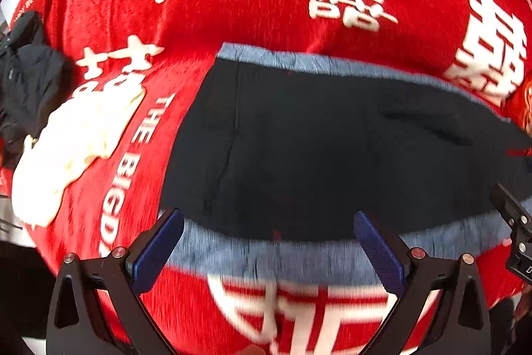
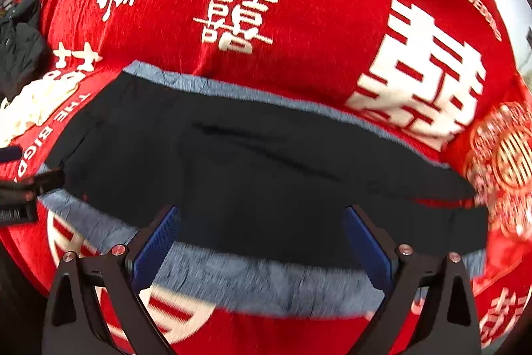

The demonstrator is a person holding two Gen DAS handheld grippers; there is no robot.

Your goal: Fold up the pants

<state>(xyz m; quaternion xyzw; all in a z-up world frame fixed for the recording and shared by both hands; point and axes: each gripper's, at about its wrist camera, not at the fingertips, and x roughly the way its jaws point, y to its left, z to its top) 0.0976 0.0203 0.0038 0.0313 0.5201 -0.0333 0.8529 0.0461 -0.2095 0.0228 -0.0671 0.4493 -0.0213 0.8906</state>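
Hovering both tools over the pants (image 1: 332, 148), I see the left tool (image 1: 269, 242) and right tool (image 2: 262, 238) spread wide, holding nothing. Dark pants lie crosswise on the red cloth (image 1: 266, 5), near edge just beneath both tools.

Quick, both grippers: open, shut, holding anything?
Left gripper: open, holding nothing, above the pants.
Right gripper: open, holding nothing, above the same pants.

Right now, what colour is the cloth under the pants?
Red with white characters and lettering; the cloth shows best in the right wrist view.
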